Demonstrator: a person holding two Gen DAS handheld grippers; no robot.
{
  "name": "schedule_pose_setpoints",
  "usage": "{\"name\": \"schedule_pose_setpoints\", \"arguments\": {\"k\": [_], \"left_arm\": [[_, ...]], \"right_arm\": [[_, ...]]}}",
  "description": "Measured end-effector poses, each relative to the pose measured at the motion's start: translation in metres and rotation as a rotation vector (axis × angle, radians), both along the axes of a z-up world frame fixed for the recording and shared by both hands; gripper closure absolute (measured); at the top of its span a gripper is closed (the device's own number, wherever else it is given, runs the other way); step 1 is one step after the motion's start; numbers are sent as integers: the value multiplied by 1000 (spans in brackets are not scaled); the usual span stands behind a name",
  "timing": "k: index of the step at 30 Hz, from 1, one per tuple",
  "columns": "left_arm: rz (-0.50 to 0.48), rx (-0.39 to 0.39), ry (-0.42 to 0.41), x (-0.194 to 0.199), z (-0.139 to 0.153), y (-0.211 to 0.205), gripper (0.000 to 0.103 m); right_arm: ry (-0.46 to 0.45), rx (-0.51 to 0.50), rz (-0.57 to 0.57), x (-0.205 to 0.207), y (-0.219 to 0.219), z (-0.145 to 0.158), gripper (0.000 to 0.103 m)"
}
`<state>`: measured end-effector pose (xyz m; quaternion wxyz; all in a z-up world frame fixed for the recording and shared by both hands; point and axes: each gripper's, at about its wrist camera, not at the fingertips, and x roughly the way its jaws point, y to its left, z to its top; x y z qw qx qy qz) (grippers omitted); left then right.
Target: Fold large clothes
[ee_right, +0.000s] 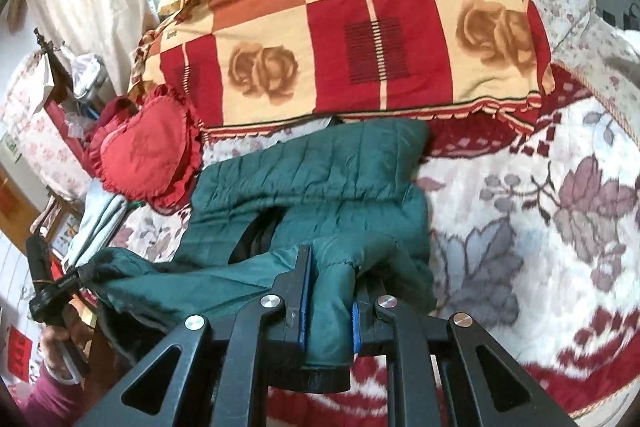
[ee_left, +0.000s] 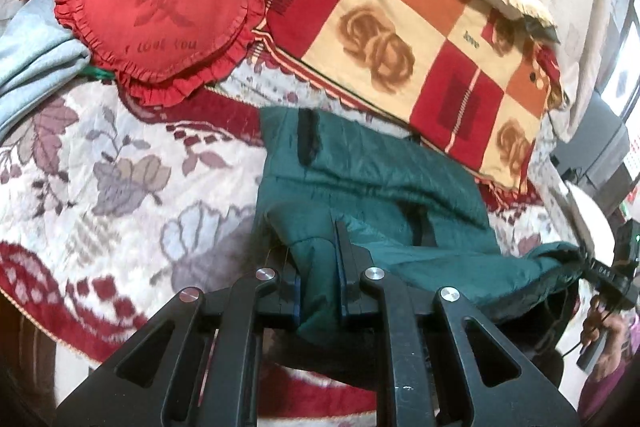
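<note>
A dark green quilted garment [ee_left: 372,171] lies on the flowered bedspread [ee_left: 100,155], its far part flat, its near edge lifted off the bed. My left gripper [ee_left: 318,259] is shut on a bunched fold of its near left corner. In the right wrist view the same garment [ee_right: 320,167] stretches toward the patchwork pillow, and my right gripper [ee_right: 330,279] is shut on a cuffed fold at its near right corner. Each view shows the other gripper at its edge, pinching the green cloth: the right one [ee_left: 592,263], the left one [ee_right: 68,283]. The cloth hangs slack between the two.
A red heart-shaped cushion [ee_left: 156,15] and a light blue cloth [ee_left: 32,55] lie at the left of the bed. A large red, cream and orange patchwork pillow [ee_left: 400,27] sits just beyond the garment. A person's hand [ee_right: 56,343] holds the left gripper's handle.
</note>
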<state>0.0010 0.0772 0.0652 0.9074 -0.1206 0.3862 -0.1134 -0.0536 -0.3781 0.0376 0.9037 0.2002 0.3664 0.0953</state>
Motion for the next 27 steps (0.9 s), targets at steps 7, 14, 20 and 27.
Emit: {"name": "schedule_pose_setpoints", "arguments": {"k": [7, 14, 20, 27], "left_arm": [[31, 19, -27, 38, 9, -11, 91], [51, 76, -33, 74, 10, -25, 91], [83, 95, -8, 116, 3, -30, 91], [109, 120, 9, 164, -7, -40, 91]], "right_arm": [[-12, -38, -18, 33, -3, 9, 89], [15, -84, -53, 73, -8, 6, 89], [48, -96, -103, 113, -19, -3, 89], [86, -119, -125, 157, -23, -15, 89]]}}
